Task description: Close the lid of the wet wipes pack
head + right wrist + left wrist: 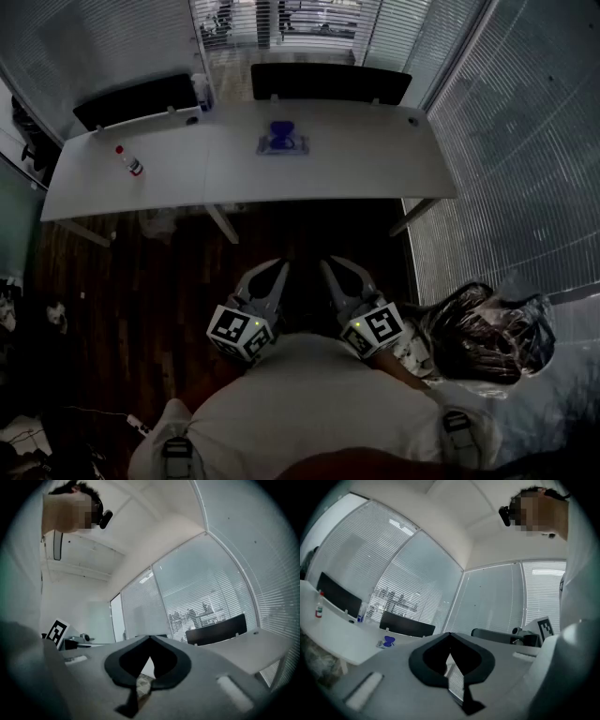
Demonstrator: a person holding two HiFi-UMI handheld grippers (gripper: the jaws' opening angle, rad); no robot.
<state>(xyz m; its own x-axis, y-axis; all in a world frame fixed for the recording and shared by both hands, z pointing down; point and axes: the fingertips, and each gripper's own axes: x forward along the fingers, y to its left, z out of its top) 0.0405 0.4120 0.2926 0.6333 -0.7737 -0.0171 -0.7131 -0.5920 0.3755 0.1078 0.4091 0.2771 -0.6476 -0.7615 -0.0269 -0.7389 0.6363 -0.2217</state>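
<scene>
The wet wipes pack lies flat on the far side of the white table, its blue lid standing open. It also shows small in the left gripper view as a blue-topped wet wipes pack. Both grippers are held close to the person's body, well short of the table and pointing toward it. My left gripper is shut with nothing in it, its jaw tips meeting. My right gripper is likewise shut and empty. The pack does not show in the right gripper view.
A small bottle with a red cap stands at the table's left end. Two black chairs sit behind the table, and another bottle stands at its back edge. A dark crumpled bag lies at my right. Dark floor separates me from the table.
</scene>
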